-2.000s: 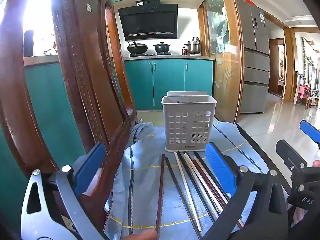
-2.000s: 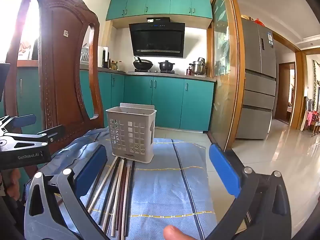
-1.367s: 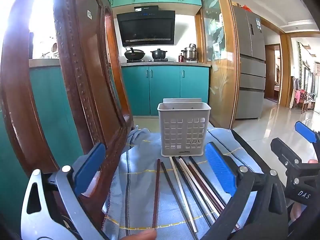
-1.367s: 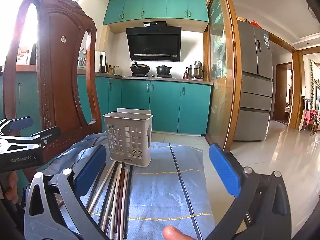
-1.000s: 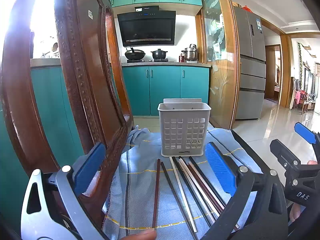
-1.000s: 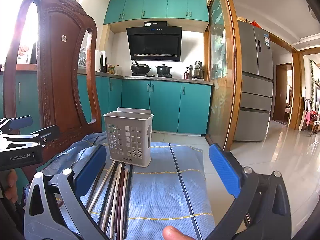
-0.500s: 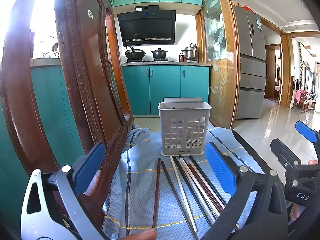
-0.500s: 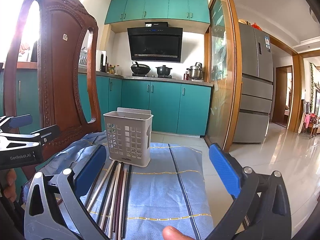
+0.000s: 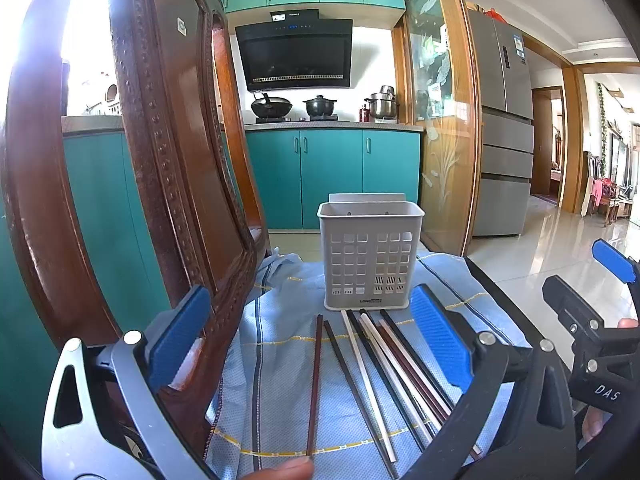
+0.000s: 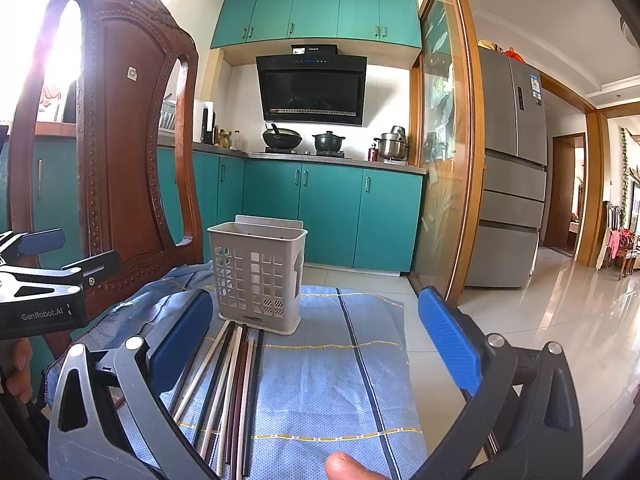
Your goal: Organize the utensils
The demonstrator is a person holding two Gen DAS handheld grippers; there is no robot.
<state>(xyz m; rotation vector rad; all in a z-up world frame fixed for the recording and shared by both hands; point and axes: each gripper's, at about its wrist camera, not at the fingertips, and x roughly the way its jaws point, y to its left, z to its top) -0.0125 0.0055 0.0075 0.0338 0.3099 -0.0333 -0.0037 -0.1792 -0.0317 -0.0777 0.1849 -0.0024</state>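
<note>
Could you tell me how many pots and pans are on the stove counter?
3: a black wok on the left, a black lidded pot in the middle, a steel pot on the right. None looks hidden.

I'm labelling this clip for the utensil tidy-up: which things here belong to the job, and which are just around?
Belongs to the job:
- long thin chopsticks in white, black and dark red, lying on the cloth
- pale grey perforated plastic utensil holder, upright, nothing visible in it
- left gripper and right gripper, both open

Just around:
- blue striped cloth
- carved dark wooden chair
- black wok
- silver fridge
</note>
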